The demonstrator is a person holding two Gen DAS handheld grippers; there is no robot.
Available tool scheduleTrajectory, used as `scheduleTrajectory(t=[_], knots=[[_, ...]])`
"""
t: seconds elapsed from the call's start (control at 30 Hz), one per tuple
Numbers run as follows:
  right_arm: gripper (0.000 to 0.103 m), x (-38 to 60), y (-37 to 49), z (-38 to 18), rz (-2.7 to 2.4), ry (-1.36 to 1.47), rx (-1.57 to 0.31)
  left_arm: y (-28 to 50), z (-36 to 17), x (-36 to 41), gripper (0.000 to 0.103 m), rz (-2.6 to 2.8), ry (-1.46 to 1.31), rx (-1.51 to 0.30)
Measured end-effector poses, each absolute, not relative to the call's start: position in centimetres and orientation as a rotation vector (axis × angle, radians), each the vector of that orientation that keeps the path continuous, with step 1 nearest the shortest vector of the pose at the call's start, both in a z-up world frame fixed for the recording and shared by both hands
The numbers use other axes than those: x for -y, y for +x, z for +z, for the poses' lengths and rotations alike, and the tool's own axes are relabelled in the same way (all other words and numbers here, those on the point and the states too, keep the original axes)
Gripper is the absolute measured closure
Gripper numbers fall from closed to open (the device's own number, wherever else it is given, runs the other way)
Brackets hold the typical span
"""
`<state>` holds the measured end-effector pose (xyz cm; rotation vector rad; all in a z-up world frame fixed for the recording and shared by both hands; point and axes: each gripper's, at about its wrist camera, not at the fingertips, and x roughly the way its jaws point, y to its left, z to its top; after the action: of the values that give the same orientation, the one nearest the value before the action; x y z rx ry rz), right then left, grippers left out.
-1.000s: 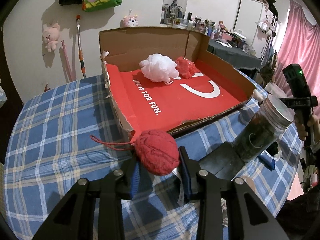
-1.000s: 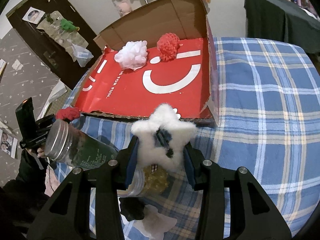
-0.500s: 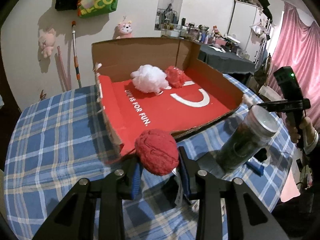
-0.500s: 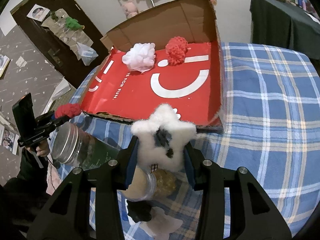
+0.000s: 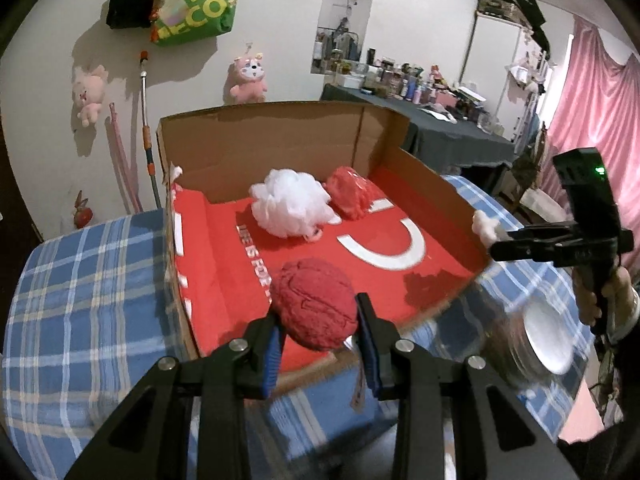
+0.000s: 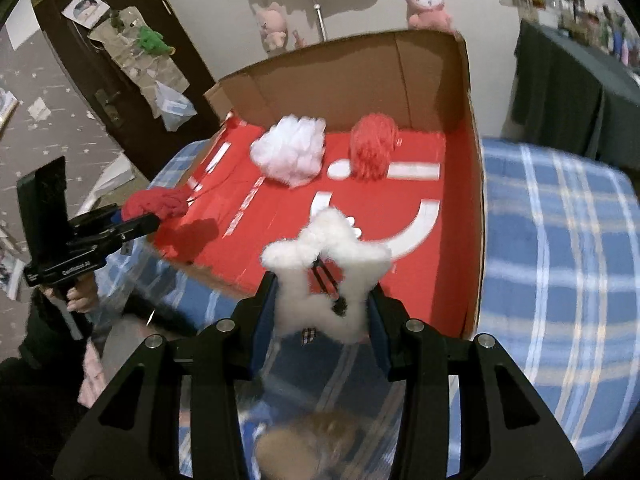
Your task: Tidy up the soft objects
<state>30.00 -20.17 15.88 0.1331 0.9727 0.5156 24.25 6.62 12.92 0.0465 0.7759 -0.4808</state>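
Note:
My left gripper (image 5: 318, 344) is shut on a dark red knitted ball (image 5: 314, 309) and holds it over the front edge of the open red cardboard box (image 5: 224, 280). My right gripper (image 6: 322, 316) is shut on a white fluffy star (image 6: 326, 264) and holds it above the box's near edge (image 6: 474, 240). A white mesh pouf (image 5: 290, 208) and a red pouf (image 5: 349, 197) lie at the back of the box. The pair also shows in the right wrist view, white pouf (image 6: 290, 152) and red pouf (image 6: 374, 146). The left gripper with the red ball (image 6: 156, 204) shows there at the left.
The box stands on a table with a blue plaid cloth (image 5: 80, 300). A glass jar with a metal lid (image 5: 532, 344) stands on the table to the right of the box. A blurred jar (image 6: 308, 440) lies under the right gripper. Plush toys (image 5: 248, 80) hang on the wall behind.
Both grippers have risen and moved forward with their loads, from above the tablecloth to over the box's front edge. The jars have dropped lower in both views.

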Motion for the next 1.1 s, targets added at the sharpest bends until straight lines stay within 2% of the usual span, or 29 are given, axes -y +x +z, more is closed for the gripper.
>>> scheduleTrajectory(t=[0.27, 0.57, 0.87, 1.1], knots=[[0.063, 17.1, 36.7, 14.0, 0.395, 0.004, -1.051, 30.5, 12.4, -4.9, 0.068, -0.392, 0.037, -0.811], [0.063, 15.1, 40.9, 10.5, 0.260, -0.166, -1.153, 36.0, 7.9, -4.0, 0.067, -0.257, 0.054, -1.000], [0.063, 14.9, 42.2, 8.9, 0.197, -0.245, -1.186, 37.5, 5.6, -4.6, 0.066, -0.211, 0.055, -1.099], [0.060, 15.4, 42.6, 8.4, 0.186, -0.257, -1.186, 36.8, 5.4, -4.3, 0.064, -0.192, 0.093, -1.103]])
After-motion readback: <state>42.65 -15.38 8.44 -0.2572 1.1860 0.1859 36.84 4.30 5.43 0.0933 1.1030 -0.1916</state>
